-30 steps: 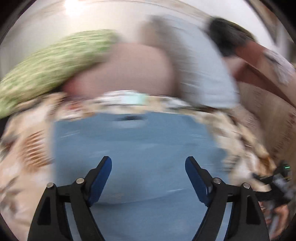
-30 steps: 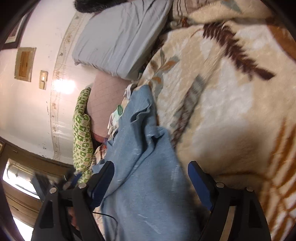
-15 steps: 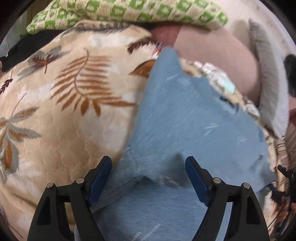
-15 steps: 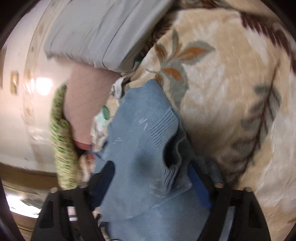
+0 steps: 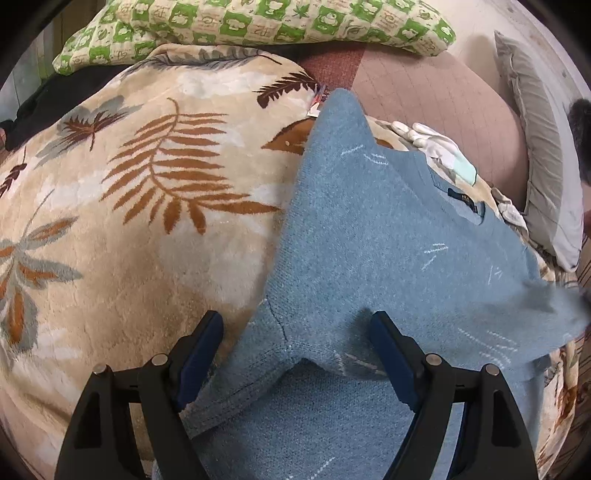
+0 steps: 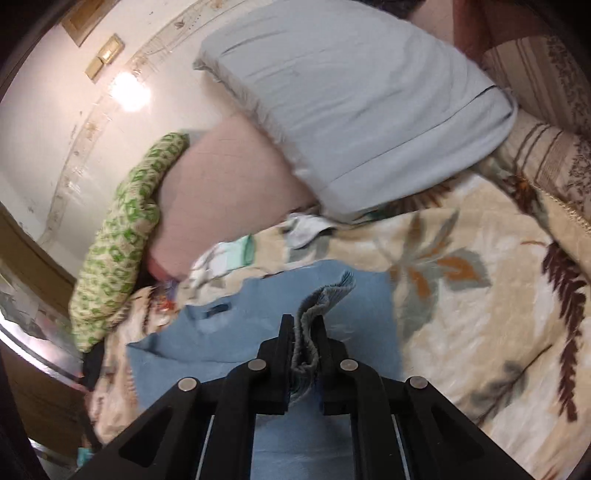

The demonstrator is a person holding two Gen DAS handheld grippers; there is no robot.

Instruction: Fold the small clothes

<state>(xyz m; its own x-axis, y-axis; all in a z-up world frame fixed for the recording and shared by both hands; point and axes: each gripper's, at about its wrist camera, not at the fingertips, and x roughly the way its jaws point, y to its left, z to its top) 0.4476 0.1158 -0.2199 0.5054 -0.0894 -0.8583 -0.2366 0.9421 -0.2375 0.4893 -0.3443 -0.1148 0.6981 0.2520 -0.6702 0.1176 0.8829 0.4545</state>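
Right tool (image 6: 303, 334) pinching blue sweater (image 5: 388, 236) ribbed edge, probably cuff; left tool (image 5: 297, 341) spread above sweater.

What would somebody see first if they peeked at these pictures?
First comes the fuzzy blue knitted sweater, spread across the middle of the beige plush blanket with brown fern leaves. Next, the right gripper is shut on a ribbed edge of that sweater, while the left gripper hangs open over another part of it. Behind, a green-and-cream checked pillow lies along the bed's far edge.
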